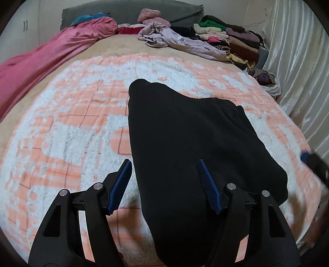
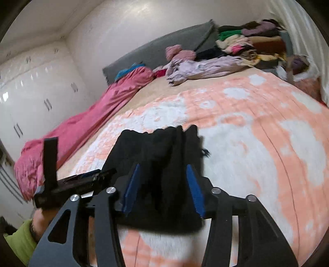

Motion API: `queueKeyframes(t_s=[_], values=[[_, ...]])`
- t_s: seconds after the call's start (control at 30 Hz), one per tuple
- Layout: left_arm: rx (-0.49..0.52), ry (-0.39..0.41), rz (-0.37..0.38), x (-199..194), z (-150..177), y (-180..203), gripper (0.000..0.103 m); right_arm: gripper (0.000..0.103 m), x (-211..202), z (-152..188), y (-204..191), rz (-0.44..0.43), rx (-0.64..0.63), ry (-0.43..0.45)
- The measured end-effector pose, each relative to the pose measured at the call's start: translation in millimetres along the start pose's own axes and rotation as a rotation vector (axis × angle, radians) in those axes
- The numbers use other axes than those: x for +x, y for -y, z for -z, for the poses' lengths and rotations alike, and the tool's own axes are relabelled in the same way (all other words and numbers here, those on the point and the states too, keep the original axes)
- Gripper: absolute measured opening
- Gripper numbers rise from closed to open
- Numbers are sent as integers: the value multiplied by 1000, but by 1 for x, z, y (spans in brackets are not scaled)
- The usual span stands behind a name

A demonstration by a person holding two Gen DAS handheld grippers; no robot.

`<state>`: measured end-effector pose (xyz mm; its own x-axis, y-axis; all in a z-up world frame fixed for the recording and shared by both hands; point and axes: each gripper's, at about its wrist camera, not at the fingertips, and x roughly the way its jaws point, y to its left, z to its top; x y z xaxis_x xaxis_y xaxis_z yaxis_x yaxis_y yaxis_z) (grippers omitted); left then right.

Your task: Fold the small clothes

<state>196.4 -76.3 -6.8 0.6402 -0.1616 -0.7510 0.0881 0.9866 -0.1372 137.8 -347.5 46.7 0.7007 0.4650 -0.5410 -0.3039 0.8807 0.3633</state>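
A black garment (image 1: pixel 191 143) lies folded lengthwise on the peach and white blanket (image 1: pixel 72 127). My left gripper (image 1: pixel 164 184) is open just above its near left edge; the left finger is over the blanket, the right finger over the cloth. In the right wrist view the same black garment (image 2: pixel 158 147) lies bunched between the open fingers of my right gripper (image 2: pixel 163 185), which hovers over its near end. The left gripper (image 2: pixel 67 180) shows at the left there. The right gripper's blue tip (image 1: pixel 304 157) peeks in at the right edge of the left wrist view.
A pink duvet (image 1: pixel 41 55) runs along the left side of the bed. A lilac garment (image 1: pixel 181 41) and a stack of folded clothes (image 1: pixel 232 39) lie at the far right by the grey headboard (image 1: pixel 123 12). A white curtain (image 1: pixel 298 71) hangs on the right.
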Motion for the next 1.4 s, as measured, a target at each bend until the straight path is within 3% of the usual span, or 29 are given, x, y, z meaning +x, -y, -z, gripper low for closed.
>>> queueKeyframes(t_s=[0.13,0.5,0.67,0.77,0.83,0.9,1.3,1.4], values=[[15,11,0,-7,1,0,58,57,47,-26,1,-8,14,-118],[0,11,39,-9,4,-5,59,58,120,-45,22,-40,173,-278],[-9,12,48,-9,5,-7,60,48,132,-46,20,-60,181,-315],[-10,13,49,-9,5,-7,60,38,135,-43,13,-48,139,-322],[-15,12,50,-9,5,-8,60,21,136,-42,9,-37,115,-317],[-18,12,52,-10,5,-7,60,16,136,-41,9,-33,108,-306],[-25,14,78,-15,4,-8,61,11,88,-54,-8,-17,-11,-152],[-18,20,98,-20,3,-3,61,10,74,-59,-10,24,-44,-110]])
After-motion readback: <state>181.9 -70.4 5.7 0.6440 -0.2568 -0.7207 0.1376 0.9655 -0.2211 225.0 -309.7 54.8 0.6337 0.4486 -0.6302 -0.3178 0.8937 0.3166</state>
